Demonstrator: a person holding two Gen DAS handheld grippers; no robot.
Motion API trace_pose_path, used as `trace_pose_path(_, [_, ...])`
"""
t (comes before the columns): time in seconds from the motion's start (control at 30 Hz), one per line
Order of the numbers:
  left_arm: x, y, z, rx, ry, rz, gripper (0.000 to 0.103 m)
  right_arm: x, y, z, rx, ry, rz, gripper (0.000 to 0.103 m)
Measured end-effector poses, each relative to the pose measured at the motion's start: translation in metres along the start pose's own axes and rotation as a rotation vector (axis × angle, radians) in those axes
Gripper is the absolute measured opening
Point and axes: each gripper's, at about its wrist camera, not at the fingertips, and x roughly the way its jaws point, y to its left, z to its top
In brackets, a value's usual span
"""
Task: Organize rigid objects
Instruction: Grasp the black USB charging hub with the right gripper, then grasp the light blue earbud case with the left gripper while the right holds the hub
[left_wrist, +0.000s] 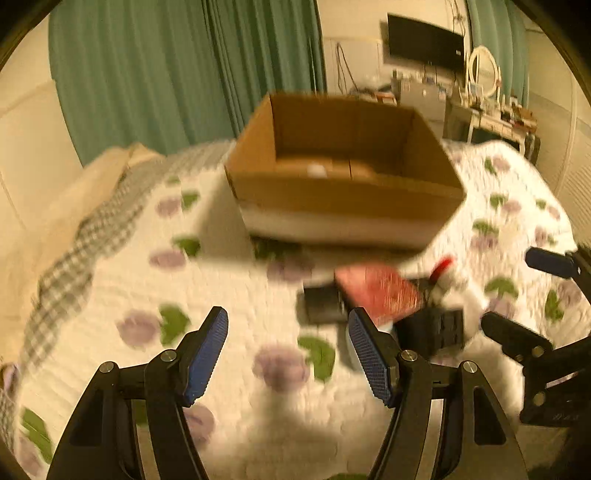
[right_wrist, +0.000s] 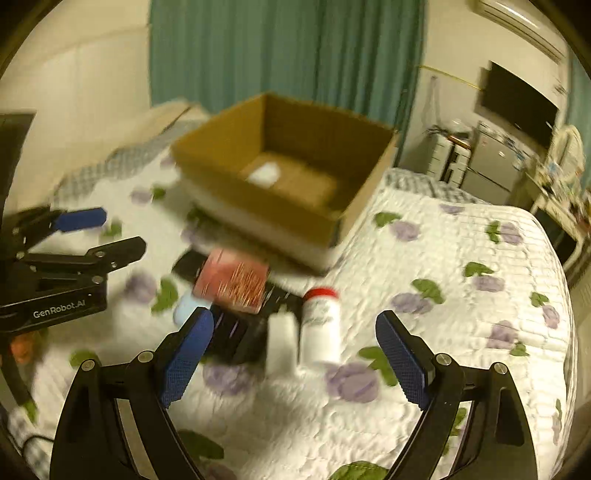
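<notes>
An open cardboard box (left_wrist: 347, 199) (right_wrist: 295, 218) stands on the bed with something small and white inside. In front of it lies a blurred pile: a red flat box (left_wrist: 380, 291) (right_wrist: 232, 280), black items (left_wrist: 321, 302) (right_wrist: 240, 332), a white bottle with a red cap (right_wrist: 319, 325) and a small white bottle (right_wrist: 282, 339). My left gripper (left_wrist: 288, 325) is open and empty, left of the pile; it also shows in the right wrist view (right_wrist: 110, 232). My right gripper (right_wrist: 295, 328) is open and empty, with the bottles between its fingers' lines; it also shows in the left wrist view (left_wrist: 513, 291).
The bed has a white quilt with purple and green flowers (right_wrist: 443, 295). A grey checked blanket (left_wrist: 74, 266) and pillow lie at the left. Green curtains hang behind. A cluttered desk with a monitor (left_wrist: 424, 40) stands at the far right.
</notes>
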Motion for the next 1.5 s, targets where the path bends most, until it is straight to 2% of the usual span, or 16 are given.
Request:
trace_pose_path(0.2, [0.016, 0.006, -0.024, -0.037, 0.08, 0.009, 0.071, 0.03, 0.028, -0.007, -0.126, 0.073, 0.044, 0.088])
trace_pose_path(0.33, [0.018, 0.01, -0.026, -0.065, 0.093, 0.003, 0.071, 0.047, 0.043, -0.007, -0.218, 0.088, 0.037, 0.076])
trace_pose_path(0.47, [0.021, 0.011, -0.028, -0.071, 0.113, 0.008, 0.071, 0.058, 0.045, -0.004, -0.242, 0.094, 0.064, 0.055])
trace_pose_path(0.6, [0.021, 0.008, -0.028, -0.054, 0.115, 0.007, 0.071, 0.054, 0.038, -0.003, -0.203, 0.076, 0.072, 0.054])
trace_pose_path(0.73, [0.022, -0.001, -0.028, -0.019, 0.114, 0.003, 0.071, 0.035, 0.019, -0.002, -0.064, 0.025, 0.111, 0.054])
trace_pose_path(0.83, [0.022, -0.011, -0.025, -0.001, 0.114, -0.027, 0.071, 0.015, 0.008, 0.001, -0.013, -0.035, 0.107, 0.054])
trace_pose_path(1.0, [0.029, -0.037, -0.02, 0.032, 0.121, -0.117, 0.071, -0.006, -0.013, 0.006, 0.066, -0.085, 0.085, 0.054])
trace_pose_path(1.1, [0.039, -0.049, -0.018, 0.042, 0.143, -0.133, 0.071, -0.011, -0.026, 0.006, 0.092, -0.093, 0.042, 0.054])
trace_pose_path(1.33, [0.066, -0.059, -0.019, 0.039, 0.201, -0.136, 0.071, -0.003, -0.038, 0.004, 0.129, -0.065, 0.026, 0.054])
trace_pose_path(1.43, [0.069, -0.057, -0.021, 0.022, 0.197, -0.14, 0.067, -0.001, -0.035, 0.003, 0.116, -0.056, 0.014, 0.054])
trace_pose_path(1.47, [0.067, -0.056, -0.021, 0.022, 0.189, -0.136, 0.057, -0.001, -0.035, 0.001, 0.114, -0.056, 0.012, 0.054])
trace_pose_path(1.5, [0.065, -0.057, -0.021, 0.024, 0.186, -0.139, 0.052, -0.001, -0.034, 0.001, 0.113, -0.055, 0.012, 0.054])
